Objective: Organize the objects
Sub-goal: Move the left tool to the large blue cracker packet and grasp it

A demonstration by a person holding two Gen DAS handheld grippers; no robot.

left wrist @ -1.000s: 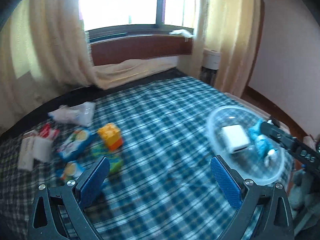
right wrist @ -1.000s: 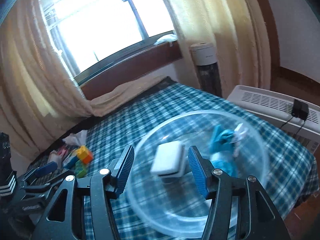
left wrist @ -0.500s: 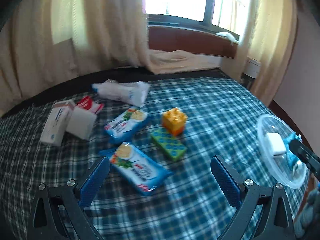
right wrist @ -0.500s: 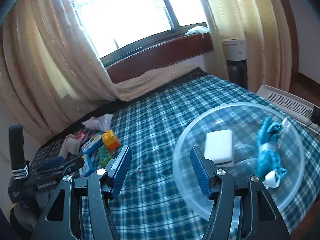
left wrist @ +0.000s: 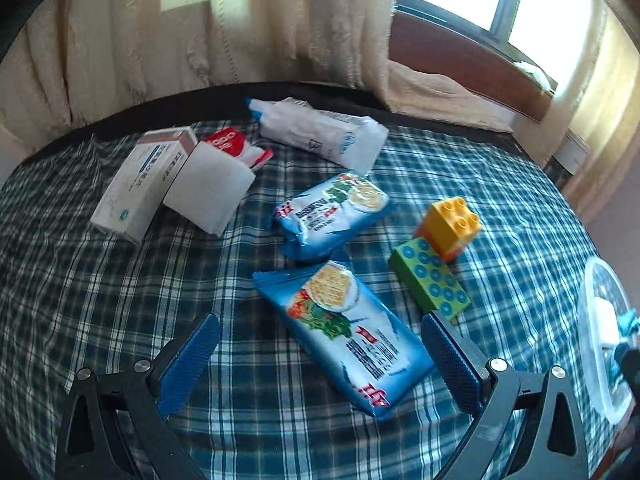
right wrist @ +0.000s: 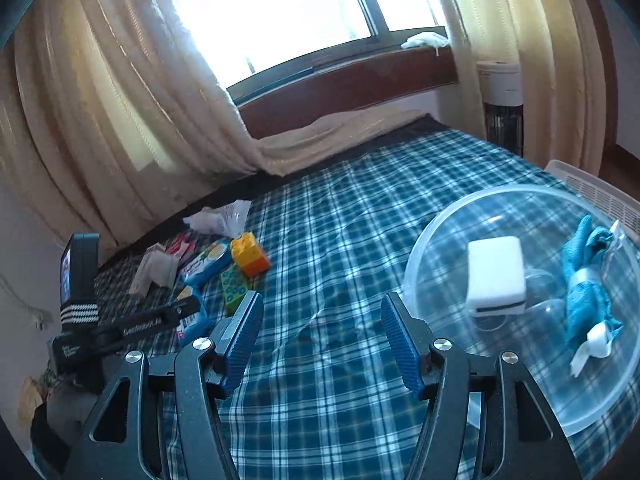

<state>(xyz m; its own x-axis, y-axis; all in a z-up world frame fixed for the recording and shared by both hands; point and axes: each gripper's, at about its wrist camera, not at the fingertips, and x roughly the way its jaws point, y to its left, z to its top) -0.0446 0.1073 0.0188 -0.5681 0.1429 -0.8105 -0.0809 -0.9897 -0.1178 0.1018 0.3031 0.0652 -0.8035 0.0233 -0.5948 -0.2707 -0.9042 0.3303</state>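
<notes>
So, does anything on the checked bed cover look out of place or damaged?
Nothing looks damaged or spilled. The orange toy brick sits tilted, leaning on the green studded brick. The white carton and the two blue cracker packets lie scattered at odd angles.

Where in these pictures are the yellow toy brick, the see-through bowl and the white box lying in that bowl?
yellow toy brick (left wrist: 450,222): left wrist view, on its studded top.
see-through bowl (right wrist: 416,264): right wrist view, on its left rim.
white box (right wrist: 496,272): right wrist view, on its broad top face.
</notes>
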